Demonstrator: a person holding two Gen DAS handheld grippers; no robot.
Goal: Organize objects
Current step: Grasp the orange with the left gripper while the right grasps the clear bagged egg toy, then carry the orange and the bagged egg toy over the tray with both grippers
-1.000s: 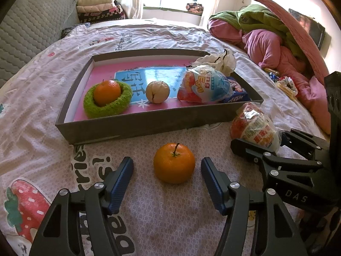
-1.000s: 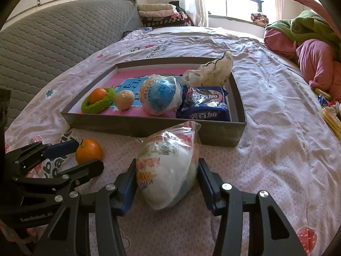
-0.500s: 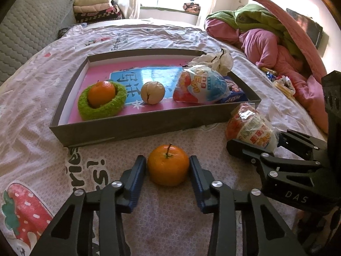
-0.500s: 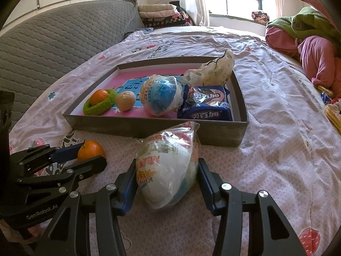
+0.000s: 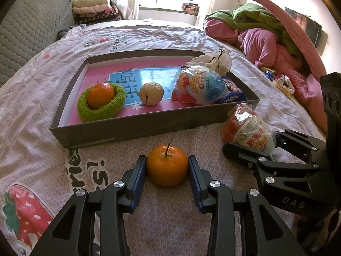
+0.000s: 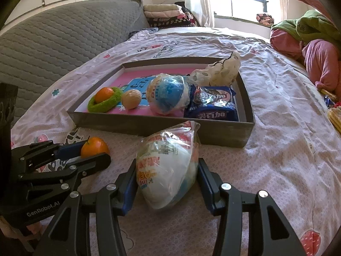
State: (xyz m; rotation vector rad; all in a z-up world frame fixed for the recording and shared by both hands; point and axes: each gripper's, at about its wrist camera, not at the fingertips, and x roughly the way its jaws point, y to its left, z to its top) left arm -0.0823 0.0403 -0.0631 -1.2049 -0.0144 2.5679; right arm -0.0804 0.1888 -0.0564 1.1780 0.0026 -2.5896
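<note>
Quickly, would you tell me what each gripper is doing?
Left gripper: just closed on the orange.
Right gripper: shut on the wrapped snack egg.

Two round orange tangerines are showing: one with a stem on the sheet, one sitting in the single fuzzy green ring. One pale peeled round fruit is lying in the one grey shallow box. Two plastic-wrapped egg-shaped toys are lying about: a blue-and-white one inside, a red-and-white one outside. One blue biscuit packet and one crumpled white bag are sitting inside too.
</note>
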